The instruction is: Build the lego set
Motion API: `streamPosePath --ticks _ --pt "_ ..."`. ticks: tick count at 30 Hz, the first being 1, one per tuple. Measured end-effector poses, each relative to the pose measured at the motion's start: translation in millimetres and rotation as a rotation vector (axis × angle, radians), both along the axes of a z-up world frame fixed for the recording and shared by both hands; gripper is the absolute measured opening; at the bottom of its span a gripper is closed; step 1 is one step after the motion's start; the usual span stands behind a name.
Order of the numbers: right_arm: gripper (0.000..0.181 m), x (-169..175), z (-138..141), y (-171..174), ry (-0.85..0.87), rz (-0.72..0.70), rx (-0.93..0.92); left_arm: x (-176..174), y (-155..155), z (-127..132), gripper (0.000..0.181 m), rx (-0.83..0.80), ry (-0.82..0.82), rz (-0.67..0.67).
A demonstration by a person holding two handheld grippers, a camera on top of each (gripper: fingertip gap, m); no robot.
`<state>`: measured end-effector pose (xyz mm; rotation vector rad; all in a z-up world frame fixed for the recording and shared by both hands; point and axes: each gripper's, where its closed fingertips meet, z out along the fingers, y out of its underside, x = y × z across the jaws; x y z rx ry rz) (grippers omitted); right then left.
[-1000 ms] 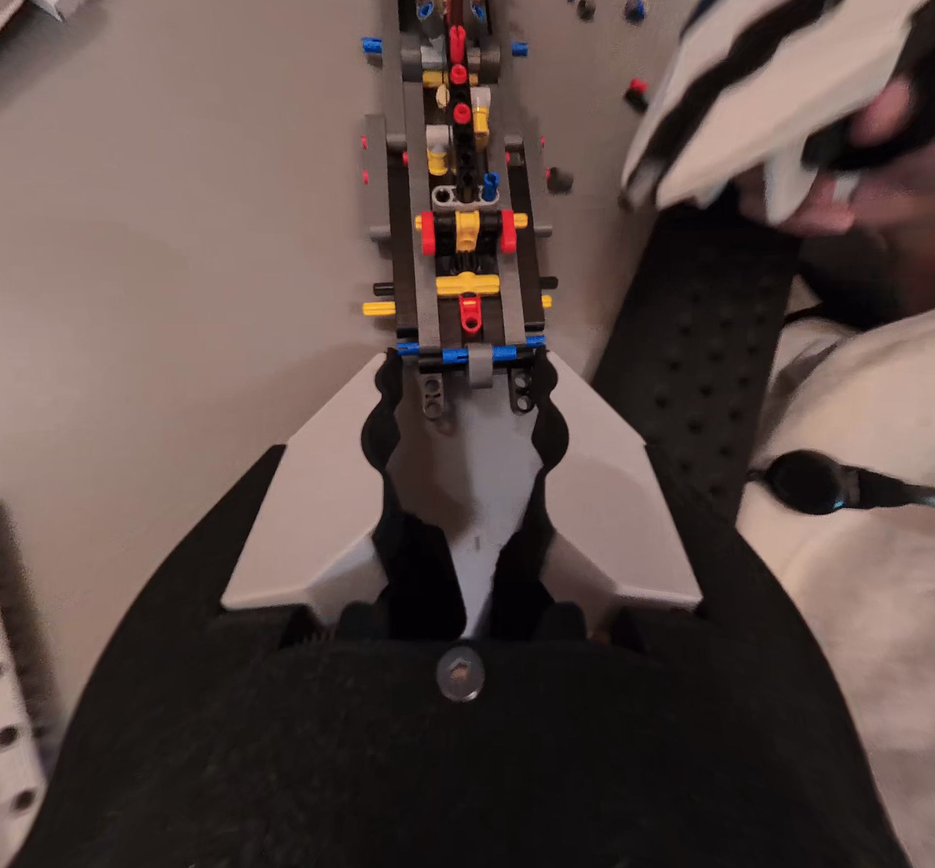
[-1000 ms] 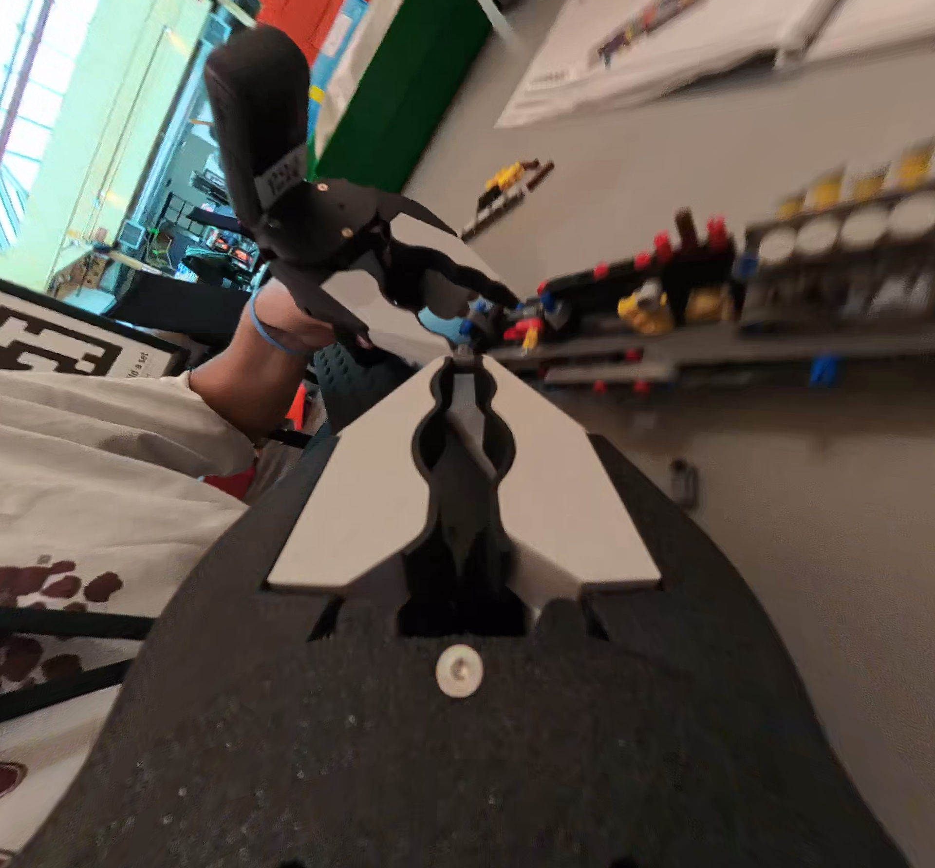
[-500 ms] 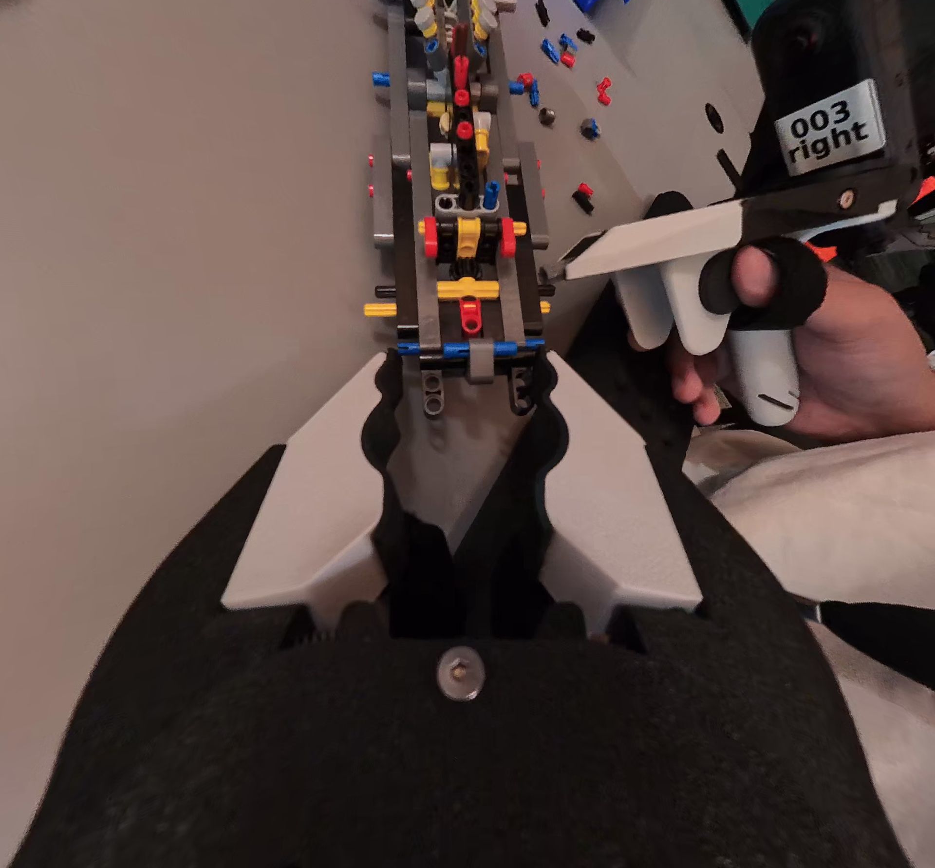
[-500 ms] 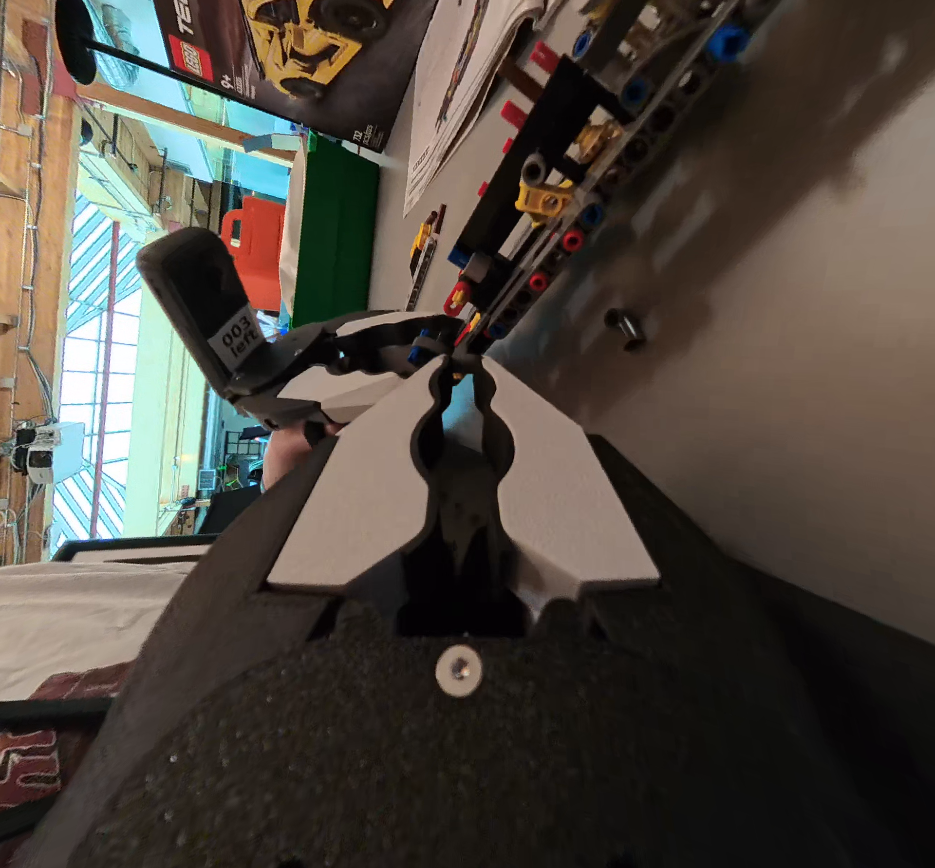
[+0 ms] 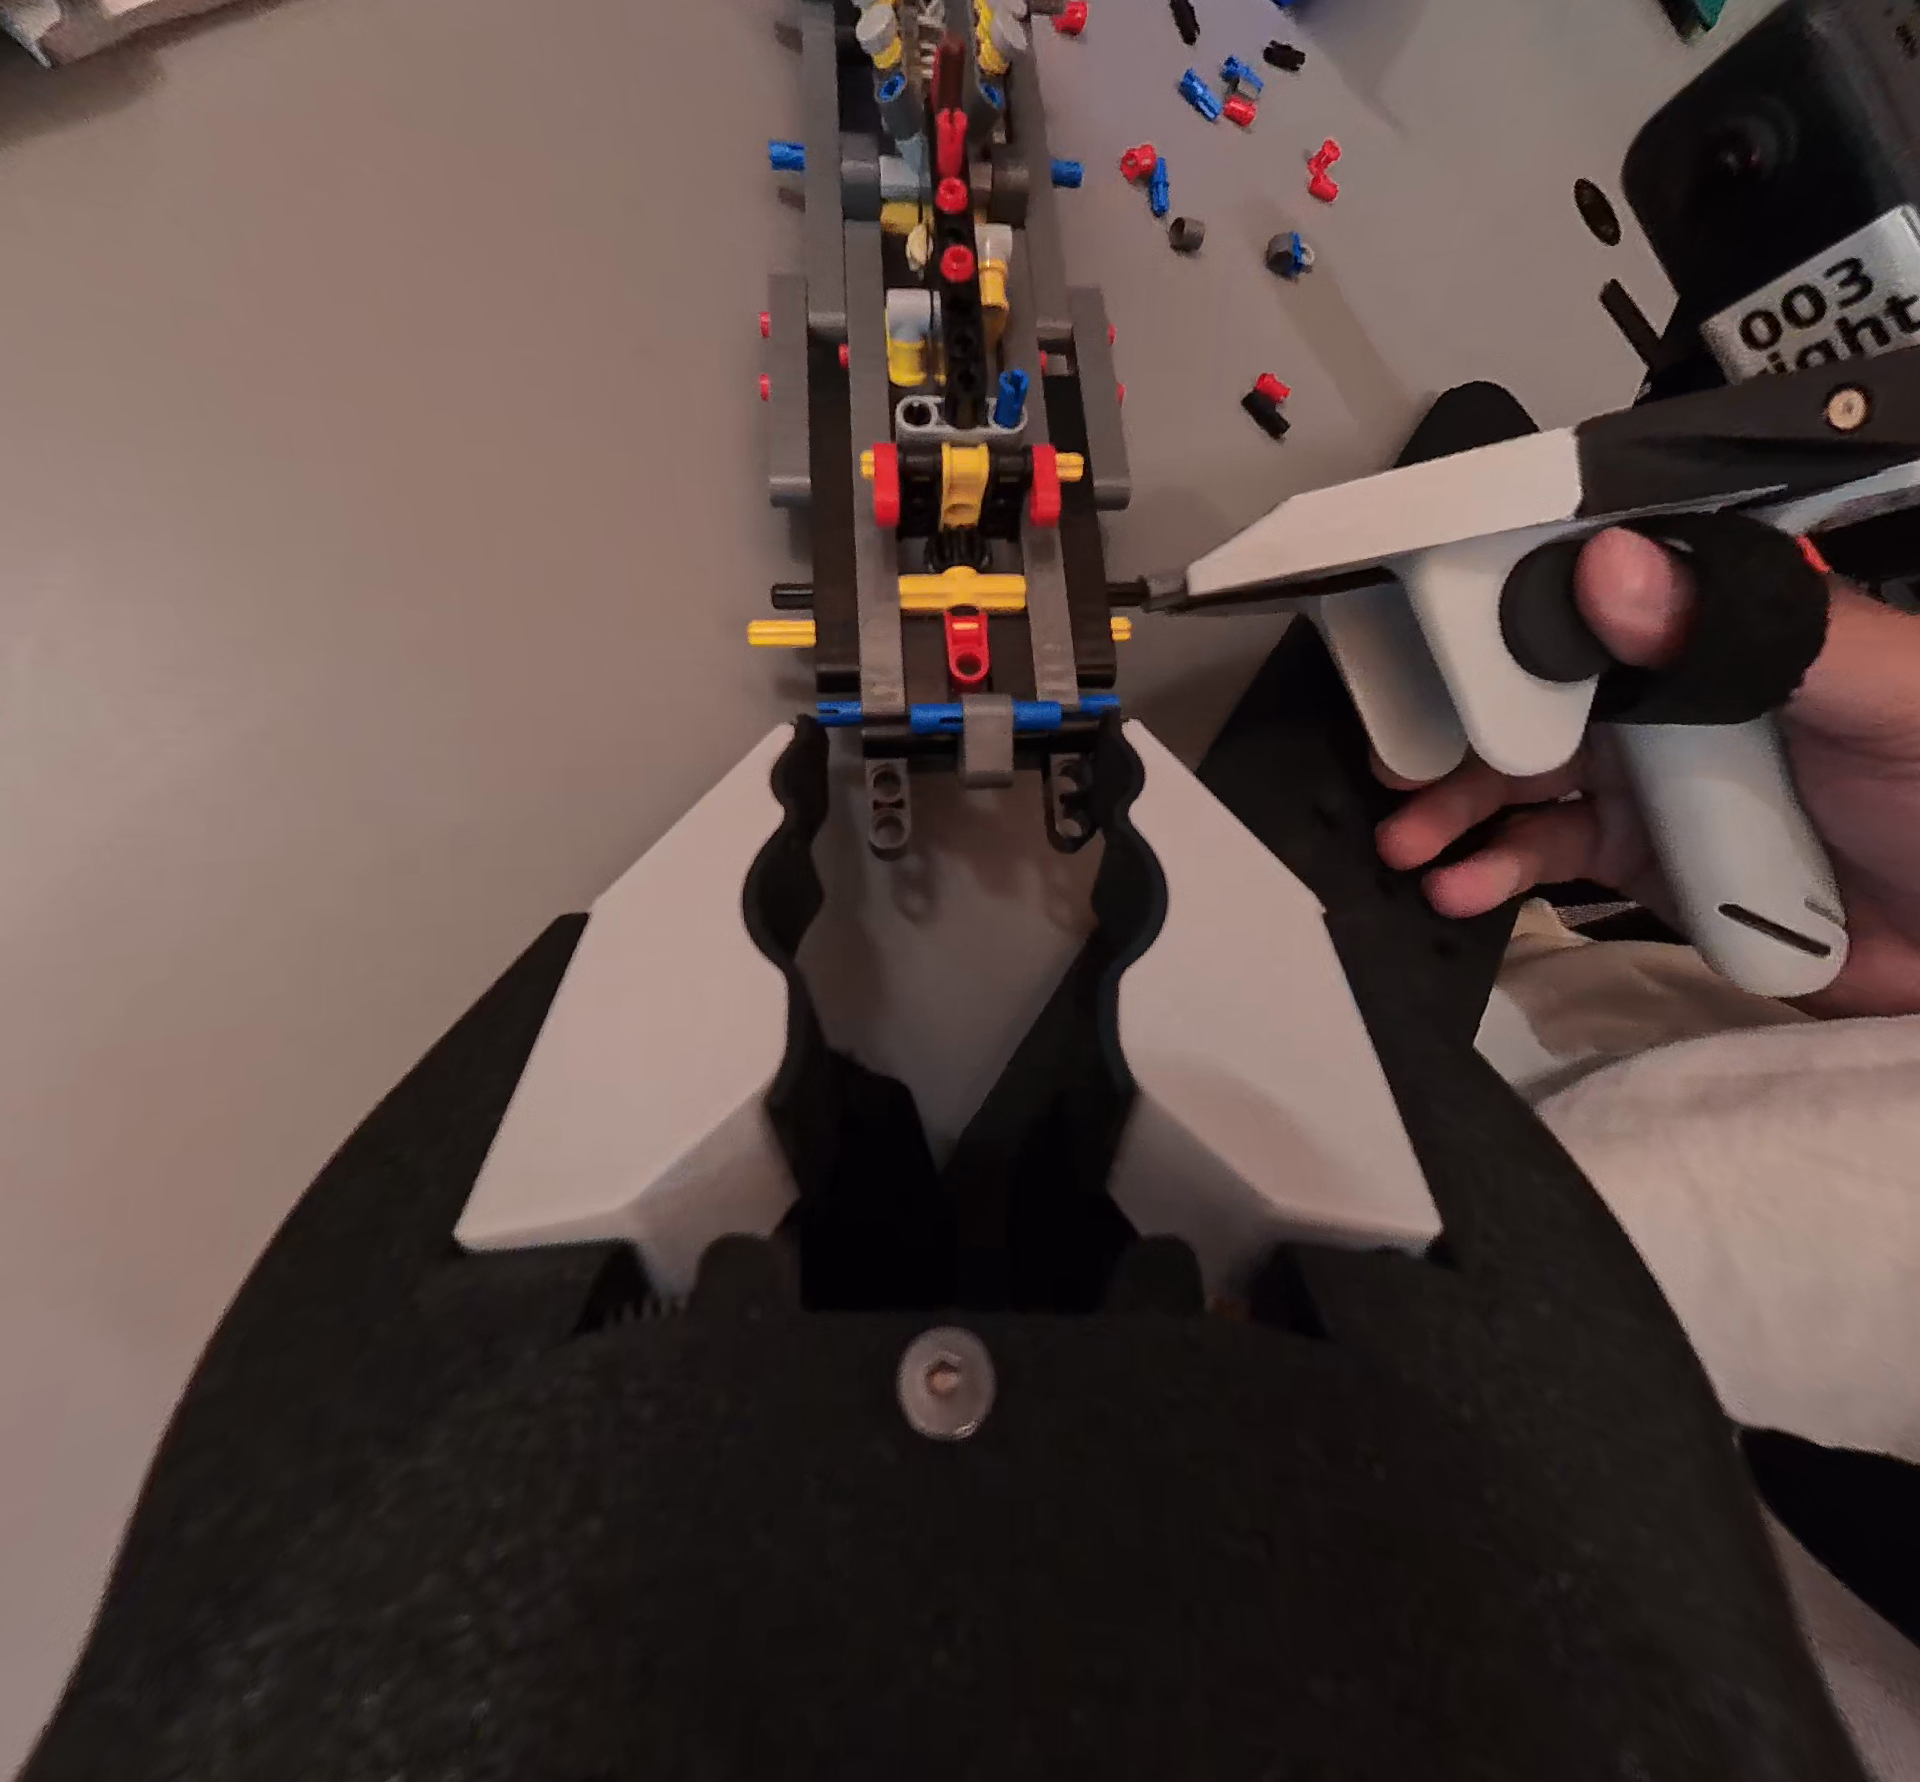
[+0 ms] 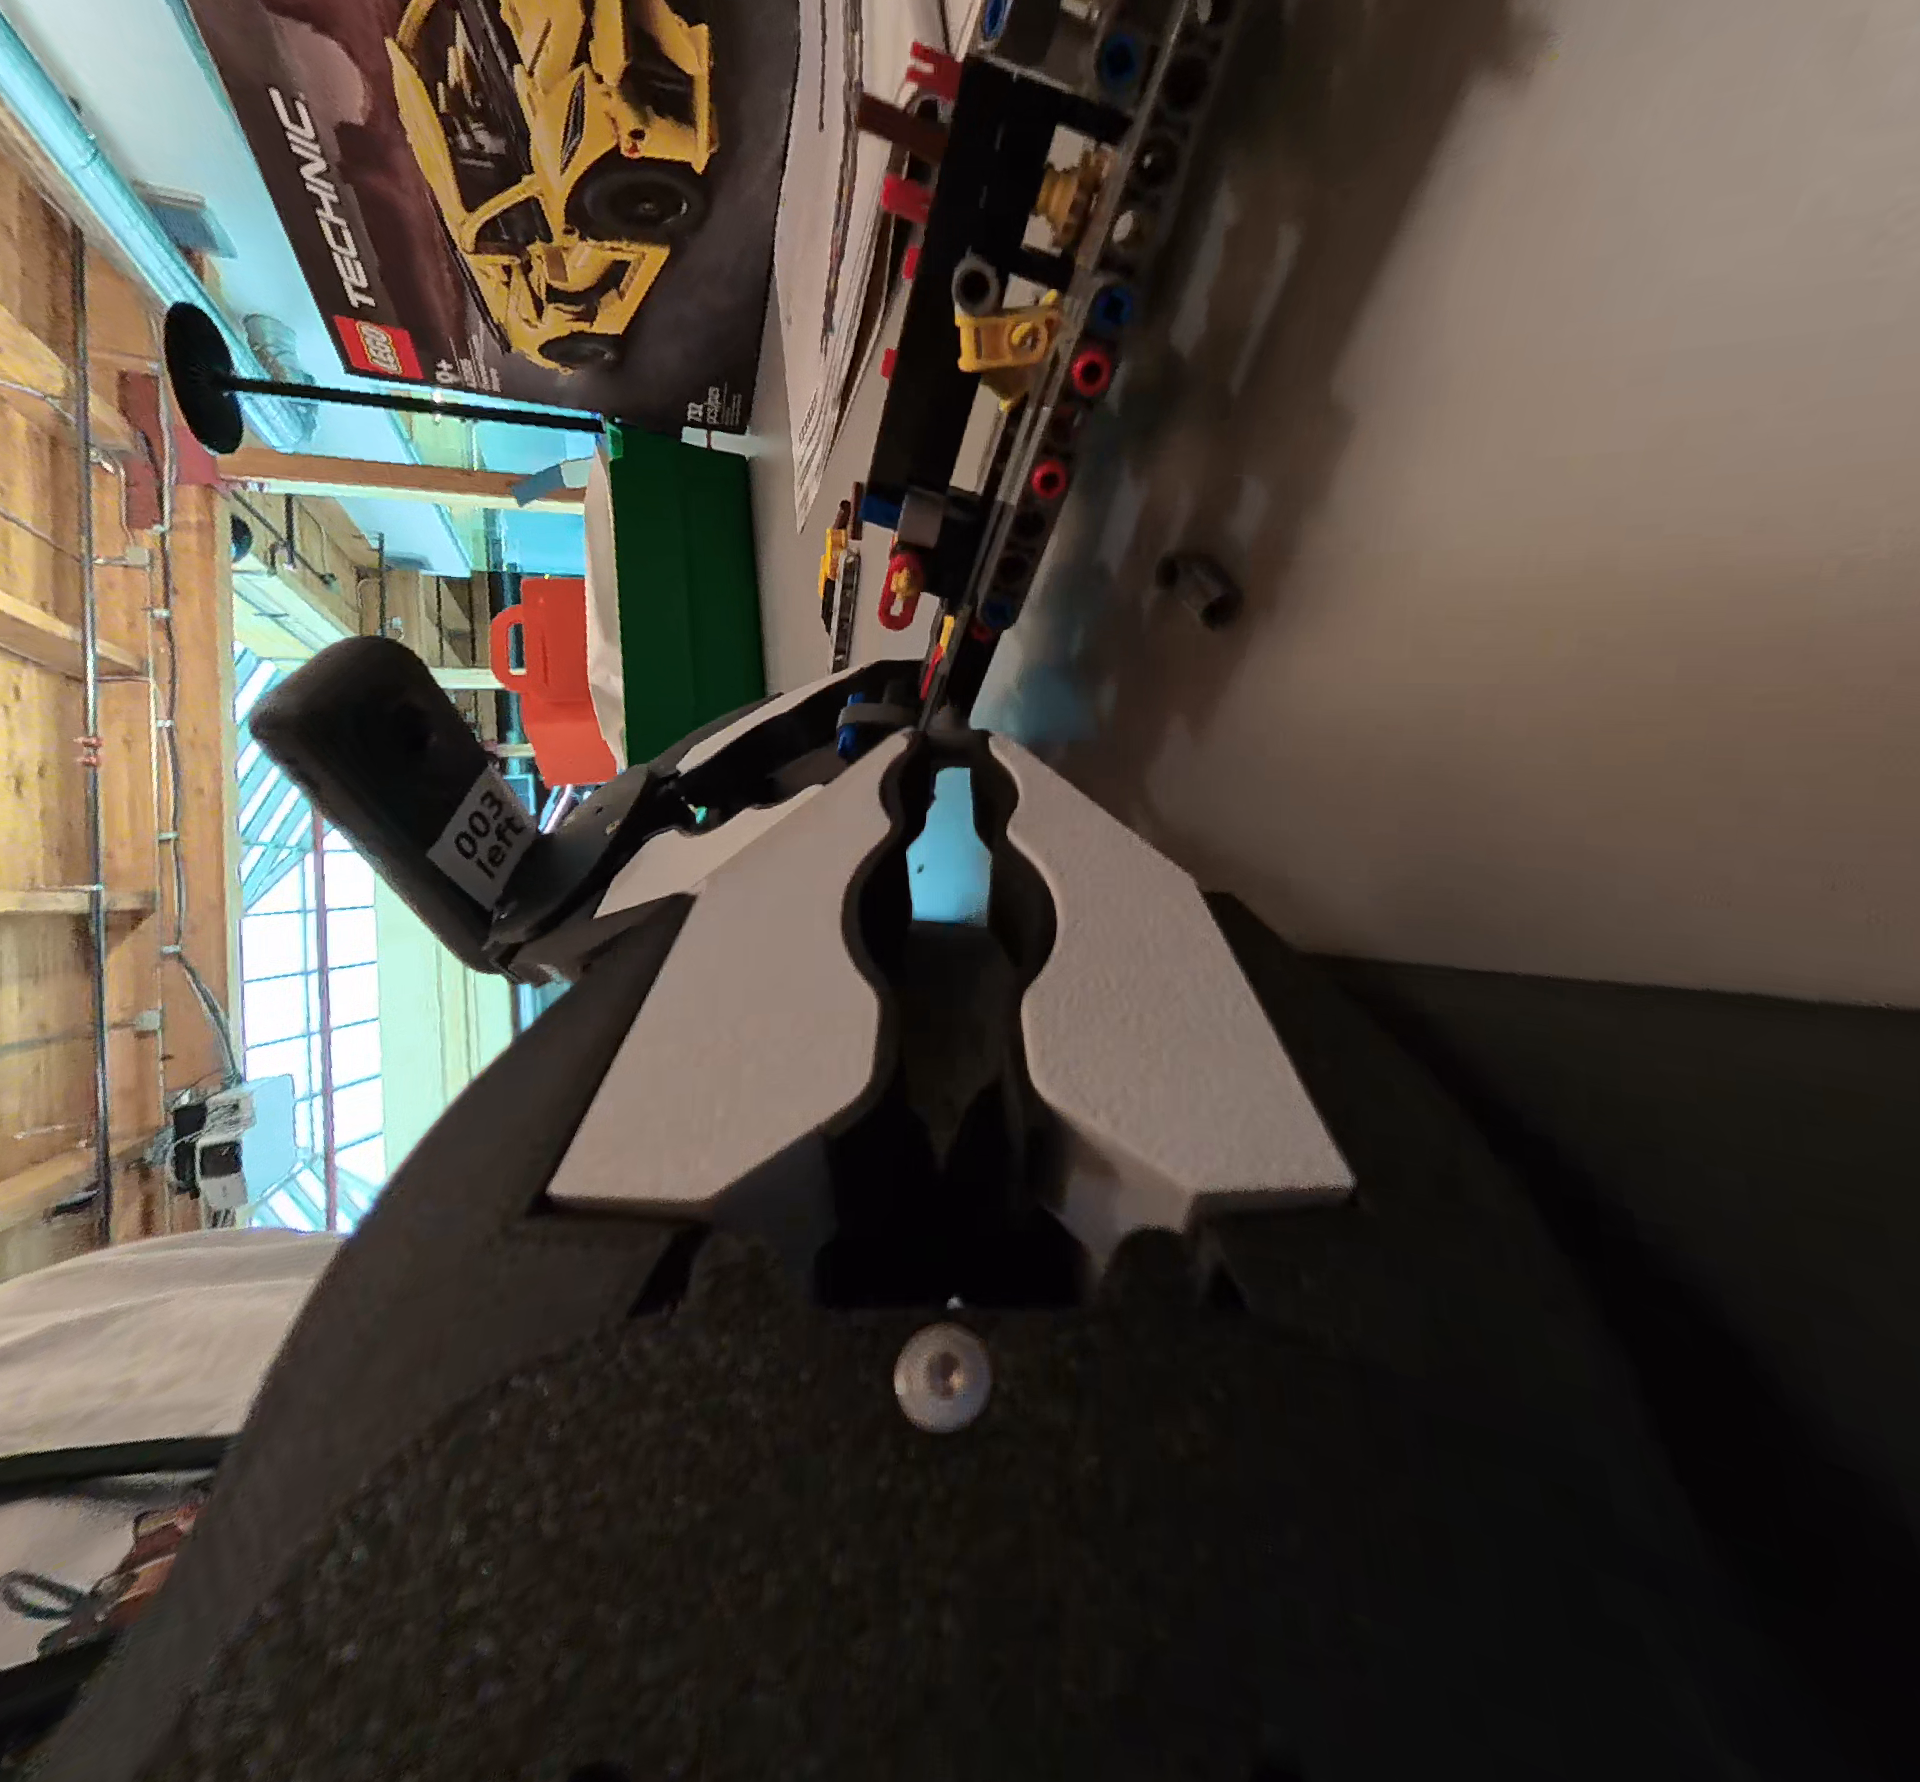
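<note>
The left claw (image 5: 961, 745) is gripping the near end of the long lego chassis (image 5: 951, 402), its jaws spread about as wide as the frame and pressing on the blue cross-axle end. The chassis is lying lengthwise on the grey surface (image 5: 416, 485), running away from the claw. The right claw (image 5: 1164, 589) is coming in from the side with its jaws nearly closed, its tip touching or just beside a black pin end sticking out of the chassis flank; whether it is pinching anything cannot be told from either view.

The likely trouble is sideways force. If the right claw is pushing that pin in, the thrust is running across the frame, and the left claw is holding only one end, so the far end could be swinging on the surface or the beams could be popping apart. A tip meeting the pin off-centre could slip along the flank and knock the yellow axle (image 5: 779, 633) just beside it.

Room is generous to the left of the chassis. To the right, loose pins and connectors (image 5: 1236, 96) are lying scattered well apart from the frame, with one red-and-black piece (image 5: 1268, 404) near the right claw's path. The surface edge is close beneath the person's hand (image 5: 1662, 797).
</note>
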<state>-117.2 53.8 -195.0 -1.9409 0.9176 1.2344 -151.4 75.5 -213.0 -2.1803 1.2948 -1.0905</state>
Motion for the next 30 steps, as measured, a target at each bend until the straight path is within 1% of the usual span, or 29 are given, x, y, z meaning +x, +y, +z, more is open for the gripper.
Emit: streamPosePath --ticks 3,5,15,19,23,27,30 --pt "0.006 3.5 -2.8 -1.7 -0.020 -0.026 -0.018 2.1 -0.4 0.6 0.050 -0.025 -0.011 0.005" --pt "0.006 3.0 -2.8 -2.7 0.005 -0.043 -0.023 2.9 -1.9 0.4 0.050 -0.037 -0.013 0.002" --pt "0.006 4.0 -3.5 -1.1 0.034 -0.087 -0.031 3.6 -2.8 -1.9 0.050 -0.004 0.006 -0.007" --pt "0.006 3.6 -2.2 0.4 0.093 -0.124 -0.024 3.3 -4.5 -3.5 0.050 -0.030 0.011 -0.014" --pt "0.006 3.2 -4.2 0.4 0.049 -0.132 -0.028 3.1 -3.1 -4.0 0.050 -0.003 0.019 -0.006" --pt "0.005 4.6 -5.8 1.0 0.030 -0.140 -0.034 3.3 -4.4 -5.6 0.050 0.025 0.034 -0.013" --pt "0.005 6.5 -6.1 2.1 0.031 -0.159 -0.031 3.8 -7.0 -6.9 0.051 0.018 0.040 -0.030"
